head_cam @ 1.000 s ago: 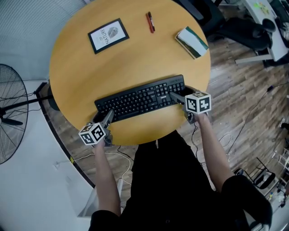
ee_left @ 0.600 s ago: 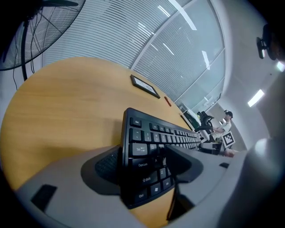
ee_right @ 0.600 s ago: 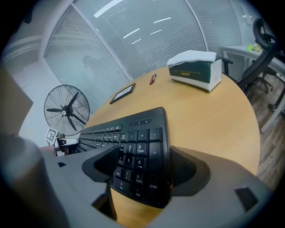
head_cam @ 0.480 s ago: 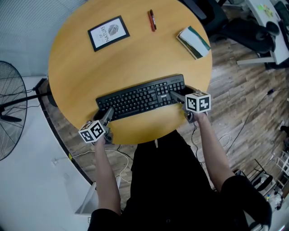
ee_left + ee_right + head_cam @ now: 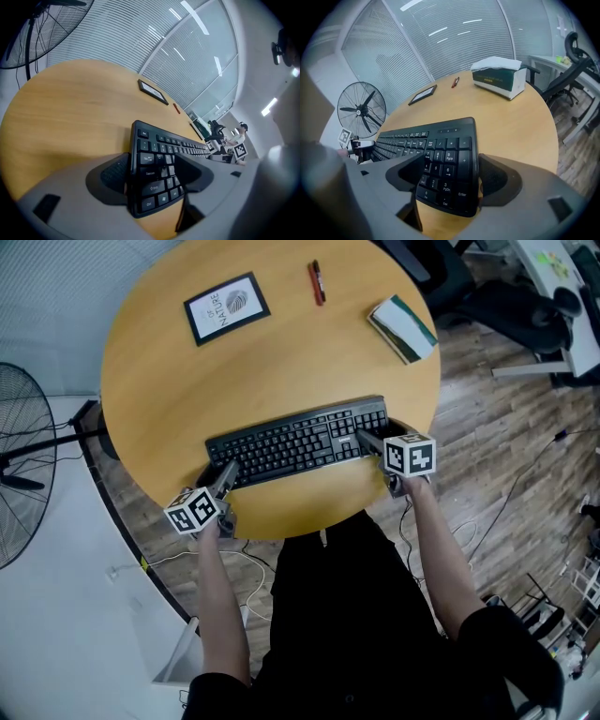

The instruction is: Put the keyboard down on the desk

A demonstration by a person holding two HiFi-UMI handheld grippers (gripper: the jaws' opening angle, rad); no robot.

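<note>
A black keyboard (image 5: 298, 442) spans the near part of the round wooden desk (image 5: 281, 362), low over its front edge; I cannot tell whether it touches the wood. My left gripper (image 5: 223, 480) is shut on its left end, with the Ctrl and Shift keys (image 5: 157, 185) between the jaws. At the other end, my right gripper (image 5: 367, 441) is shut on the number pad (image 5: 445, 171). In each gripper view one jaw stands on either side of the keyboard's thin edge. From the right gripper view, the left gripper's marker cube (image 5: 344, 137) shows at the far end.
A framed picture (image 5: 226, 308), a red pen (image 5: 317, 282) and a tissue box (image 5: 403, 327) lie on the far half of the desk. A standing fan (image 5: 19, 474) is on the left, and an office chair (image 5: 525, 306) at the right rear. Cables lie on the floor.
The keyboard and both grippers have shifted slightly to the right along the desk's near edge. Both grips are unchanged.
</note>
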